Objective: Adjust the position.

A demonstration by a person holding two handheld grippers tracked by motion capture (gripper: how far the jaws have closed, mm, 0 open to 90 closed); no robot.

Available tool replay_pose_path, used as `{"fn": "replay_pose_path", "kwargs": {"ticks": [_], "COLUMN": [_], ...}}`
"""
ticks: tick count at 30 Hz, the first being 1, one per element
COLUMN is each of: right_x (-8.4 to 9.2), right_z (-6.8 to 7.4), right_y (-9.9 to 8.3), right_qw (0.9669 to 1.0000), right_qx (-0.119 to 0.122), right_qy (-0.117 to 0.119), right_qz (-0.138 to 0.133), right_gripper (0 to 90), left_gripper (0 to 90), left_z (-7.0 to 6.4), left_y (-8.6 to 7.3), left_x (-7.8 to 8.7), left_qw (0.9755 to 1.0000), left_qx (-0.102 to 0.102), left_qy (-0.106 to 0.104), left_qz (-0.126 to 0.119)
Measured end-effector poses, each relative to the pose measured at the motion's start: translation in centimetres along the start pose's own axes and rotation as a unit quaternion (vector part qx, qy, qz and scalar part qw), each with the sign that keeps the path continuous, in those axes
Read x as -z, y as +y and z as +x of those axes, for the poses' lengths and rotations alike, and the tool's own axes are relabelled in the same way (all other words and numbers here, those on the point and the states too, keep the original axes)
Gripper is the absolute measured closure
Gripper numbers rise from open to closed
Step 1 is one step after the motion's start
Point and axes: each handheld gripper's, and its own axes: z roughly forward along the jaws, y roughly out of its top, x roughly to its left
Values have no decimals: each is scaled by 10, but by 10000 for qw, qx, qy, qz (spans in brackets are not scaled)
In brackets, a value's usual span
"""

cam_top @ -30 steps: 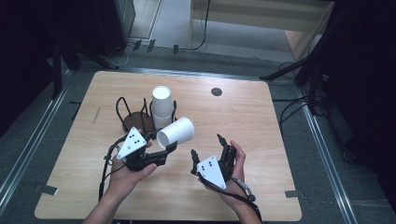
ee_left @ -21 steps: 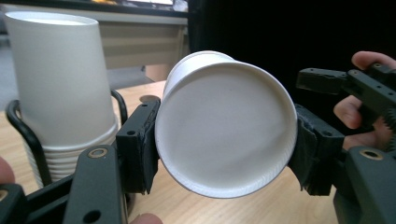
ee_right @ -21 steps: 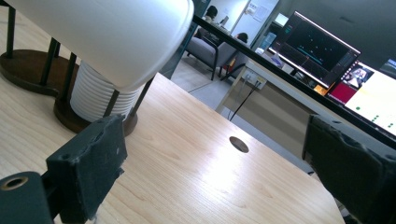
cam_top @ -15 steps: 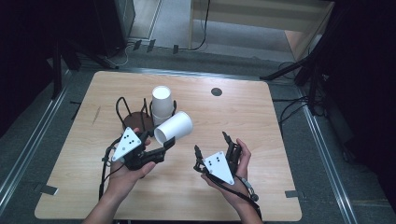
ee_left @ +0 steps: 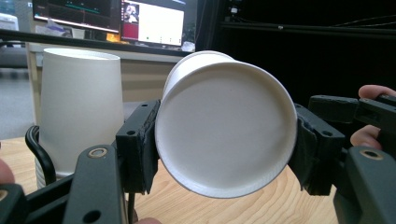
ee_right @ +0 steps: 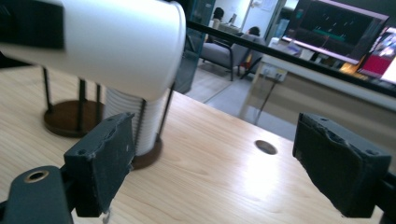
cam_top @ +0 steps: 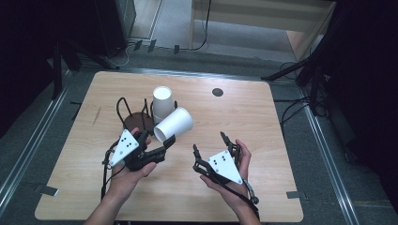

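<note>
A dim room with a grey floor [cam_top: 28, 140] and dark cables surrounds a pale wooden worktop [cam_top: 263, 136] with rounded corners. Beyond its twelve o'clock edge stands a light wooden cabinet [cam_top: 263, 18]; the gripper views show lit monitors [ee_right: 343, 35] and a chair farther off. A small round hole [cam_top: 217, 92] sits in the worktop toward one o'clock from its centre.

At about ten o'clock from the centre stands a black wire cup holder [cam_top: 136, 117] on brown round bases, with a stack of white paper cups [cam_top: 162, 103] upright in one ring. Just at four o'clock of that stack, a single white paper cup [cam_top: 173, 124] lies tilted on its side in the air, its base toward the person.

The left gripper [cam_top: 157, 150], at seven o'clock, has its fingers [ee_left: 140, 149] clenched on the base of that cup, one on each side. The right gripper [cam_top: 209, 142], at five o'clock and well apart from the cup, has its fingers [ee_right: 100, 158] released with nothing between them; they have just been closing somewhat.
</note>
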Motion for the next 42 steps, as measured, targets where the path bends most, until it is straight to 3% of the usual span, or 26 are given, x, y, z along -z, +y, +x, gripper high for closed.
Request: {"fn": "replay_pose_path", "kwargs": {"ticks": [3,9,10,12,16,18,20,22,23,25,26,27,28,29,32,33,35,36,37,38,39,40,41,42], "right_x": [3,5,6,6,7,7,7,7,6,6,6,5,5,5,5,5,5,4,4,4,3,2,2,2], "right_z": [1,1,-1,-1,-5,-4,-3,-3,-4,-5,-5,-6,-7,-7,-9,-9,-10,-12,-12,-12,-13,-15,-15,-16], "right_y": [8,15,17,17,19,21,22,22,22,21,21,21,21,21,21,21,20,19,19,18,17,15,15,14], "right_qw": [9995,9986,9971,9964,9912,9903,9867,9823,9771,9702,9702,9668,9612,9612,9502,9502,9454,9385,9385,9352,9287,9196,9196,9151], "right_qx": [-270,-511,-740,-818,-1257,-1314,-1529,-1767,-2008,-2288,-2288,-2415,-2599,-2599,-2931,-2931,-3082,-3262,-3262,-3344,-3508,-3729,-3729,-3825], "right_qy": [137,145,167,186,350,371,467,520,588,655,655,691,771,771,926,926,913,980,980,1006,1033,1060,1060,1101], "right_qz": [-21,19,91,114,211,257,307,345,393,450,450,474,510,510,512,512,533,565,565,589,610,640,640,644], "right_gripper": [130,151,164,167,170,167,154,140,130,119,119,107,89,89,46,46,37,37,37,37,37,37,37,37], "left_gripper": [352,352,352,352,352,352,352,352,352,352,352,352,352,352,352,352,352,352,352,353,352,353,353,353], "left_z": [-1,-4,-5,-6,-6,-5,-5,-6,-6,-7,-8,-8,-10,-10,-13,-13,-15,-16,-17,-18,-19,-20,-20,-21], "left_y": [-1,-3,-3,-4,-7,-9,-12,-13,-13,-14,-14,-15,-16,-16,-17,-17,-18,-18,-18,-19,-20,-21,-21,-21], "left_x": [-1,-2,-3,-3,-5,-5,-6,-6,-6,-7,-7,-8,-8,-8,-10,-10,-11,-11,-11,-12,-12,-13,-13,-13], "left_qw": [10000,9999,9999,9998,9997,9996,9995,9995,9995,9994,9993,9994,9993,9993,9991,9991,9989,9989,9988,9987,9986,9986,9986,9985], "left_qx": [6,-81,-97,-94,-95,-59,-8,-9,-9,-16,-21,-40,-27,-27,-59,-59,-71,-69,-78,-77,-67,-82,-82,-89], "left_qy": [-31,-109,-124,-128,-142,-144,-158,-154,-154,-155,-160,-156,-158,-158,-216,-216,-243,-260,-266,-290,-298,-312,-312,-316], "left_qz": [-25,-47,-61,-94,-168,-217,-261,-291,-291,-318,-339,-321,-352,-352,-366,-366,-385,-392,-401,-415,-426,-430,-430,-433]}}
